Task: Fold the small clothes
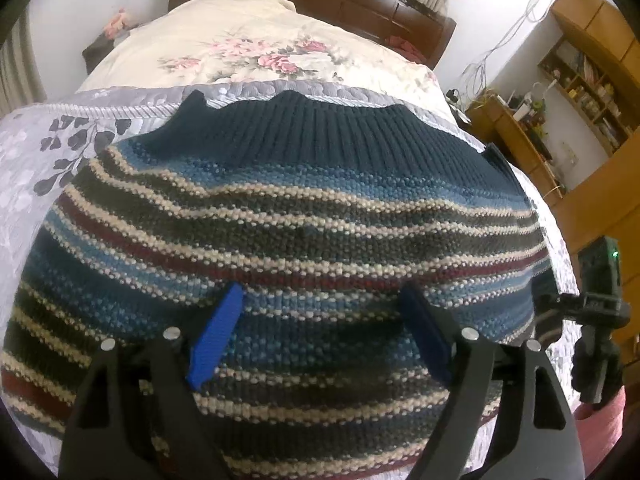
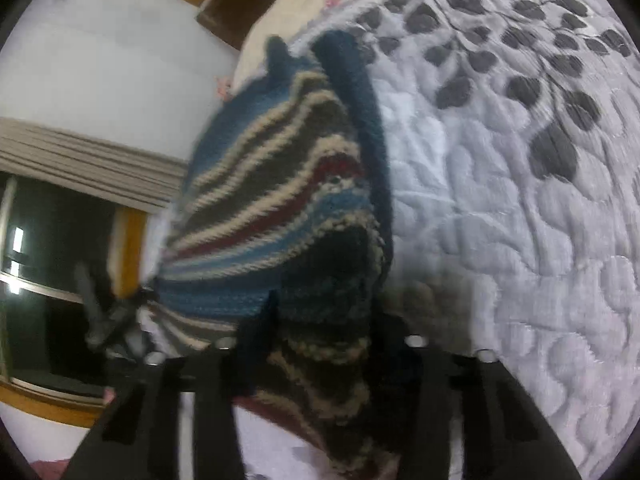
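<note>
A striped knit sweater (image 1: 304, 216) in blue, grey, cream and maroon lies spread on the bed, its dark teal ribbed band at the far side. My left gripper (image 1: 320, 304) hovers just over its near half, blue fingers (image 1: 218, 340) wide apart and holding nothing. At the sweater's right edge the right gripper (image 1: 596, 304) shows as a dark body. In the right wrist view, a bunched fold of the sweater (image 2: 280, 184) rises off the quilt. My right gripper (image 2: 324, 320) is shut on that fold. The view is blurred.
The sweater rests on a grey quilt with dark leaf print (image 2: 520, 160). A cream floral duvet (image 1: 256, 52) and a brown headboard (image 1: 360, 4) lie beyond. Wooden shelves and a desk (image 1: 560, 100) stand at the right. A window with a curtain (image 2: 60, 200) is on the left.
</note>
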The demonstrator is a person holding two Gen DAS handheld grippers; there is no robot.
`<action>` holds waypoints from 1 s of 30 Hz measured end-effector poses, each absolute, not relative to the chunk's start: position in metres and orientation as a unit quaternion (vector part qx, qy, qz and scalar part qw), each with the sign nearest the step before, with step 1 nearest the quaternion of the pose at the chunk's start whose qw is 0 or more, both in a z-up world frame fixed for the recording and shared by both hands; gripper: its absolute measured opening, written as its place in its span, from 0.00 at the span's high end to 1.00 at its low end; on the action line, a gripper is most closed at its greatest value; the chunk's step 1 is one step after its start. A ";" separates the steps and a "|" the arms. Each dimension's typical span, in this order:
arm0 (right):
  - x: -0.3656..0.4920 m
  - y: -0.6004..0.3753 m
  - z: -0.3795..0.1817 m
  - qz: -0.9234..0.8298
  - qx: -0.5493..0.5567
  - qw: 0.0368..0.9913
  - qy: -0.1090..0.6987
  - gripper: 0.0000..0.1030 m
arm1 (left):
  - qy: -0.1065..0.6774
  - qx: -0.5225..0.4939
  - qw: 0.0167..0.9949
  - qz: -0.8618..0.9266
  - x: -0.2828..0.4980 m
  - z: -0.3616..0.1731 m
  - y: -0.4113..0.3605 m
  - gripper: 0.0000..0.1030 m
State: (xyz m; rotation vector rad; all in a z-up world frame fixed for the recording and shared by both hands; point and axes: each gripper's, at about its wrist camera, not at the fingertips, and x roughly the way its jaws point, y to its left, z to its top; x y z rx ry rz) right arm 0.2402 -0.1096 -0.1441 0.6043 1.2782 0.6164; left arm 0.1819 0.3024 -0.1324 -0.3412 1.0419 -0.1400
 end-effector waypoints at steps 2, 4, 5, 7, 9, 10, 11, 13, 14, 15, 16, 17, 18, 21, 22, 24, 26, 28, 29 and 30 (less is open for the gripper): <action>0.238 -0.110 -0.131 0.287 0.273 0.728 0.560 0.64 | 0.494 -0.164 0.851 -0.071 0.182 -0.133 0.304 0.22; 0.235 -0.110 -0.120 0.293 0.265 0.738 0.547 0.66 | 0.494 -0.166 0.850 -0.076 0.182 -0.134 0.305 0.22; 0.233 -0.110 -0.118 0.290 0.257 0.743 0.546 0.66 | 0.493 -0.167 0.850 -0.077 0.182 -0.134 0.305 0.22; 0.231 -0.108 -0.124 0.273 0.232 0.749 0.558 0.67 | 0.493 -0.168 0.850 -0.079 0.182 -0.135 0.306 0.22; 0.229 -0.096 -0.134 0.262 0.222 0.747 0.569 0.67 | 0.493 -0.167 0.850 -0.080 0.182 -0.136 0.306 0.21; 0.230 -0.091 -0.137 0.259 0.222 0.746 0.572 0.67 | 0.493 -0.166 0.850 -0.081 0.182 -0.137 0.305 0.21; 0.230 -0.090 -0.141 0.256 0.225 0.744 0.574 0.67 | 0.493 -0.165 0.850 -0.082 0.182 -0.137 0.305 0.21; 0.231 -0.088 -0.145 0.254 0.230 0.743 0.575 0.66 | 0.492 -0.166 0.850 -0.084 0.183 -0.137 0.306 0.21; 0.231 -0.084 -0.147 0.254 0.231 0.743 0.575 0.66 | 0.492 -0.167 0.850 -0.085 0.183 -0.138 0.306 0.21; 0.229 -0.085 -0.150 0.254 0.233 0.743 0.574 0.66 | 0.492 -0.168 0.850 -0.086 0.183 -0.138 0.306 0.20; 0.228 -0.085 -0.151 0.254 0.236 0.742 0.574 0.66 | 0.492 -0.169 0.850 -0.087 0.184 -0.139 0.306 0.20; 0.228 -0.086 -0.152 0.253 0.237 0.742 0.574 0.65 | 0.492 -0.169 0.850 -0.088 0.185 -0.140 0.307 0.20; 0.226 -0.090 -0.152 0.253 0.238 0.741 0.574 0.65 | 0.491 -0.170 0.850 -0.088 0.185 -0.140 0.307 0.19; 0.229 -0.106 -0.150 0.248 0.240 0.741 0.576 0.64 | 0.490 -0.170 0.851 -0.090 0.186 -0.142 0.307 0.18; 0.229 -0.105 -0.150 0.246 0.240 0.741 0.577 0.64 | 0.489 -0.169 0.851 -0.091 0.186 -0.143 0.308 0.18; 0.230 -0.105 -0.149 0.241 0.240 0.741 0.579 0.64 | 0.488 -0.170 0.851 -0.093 0.185 -0.143 0.308 0.18; 0.229 -0.100 -0.145 0.236 0.236 0.742 0.581 0.65 | 0.489 -0.176 0.850 -0.092 0.185 -0.141 0.310 0.18; 0.228 -0.096 -0.133 0.231 0.234 0.747 0.578 0.67 | 0.487 -0.190 0.847 -0.092 0.181 -0.132 0.316 0.20; 0.226 -0.093 -0.119 0.230 0.226 0.756 0.570 0.67 | 0.483 -0.198 0.848 -0.093 0.178 -0.129 0.319 0.20; 0.226 -0.090 -0.108 0.231 0.219 0.763 0.562 0.67 | 0.478 -0.207 0.849 -0.093 0.175 -0.125 0.324 0.20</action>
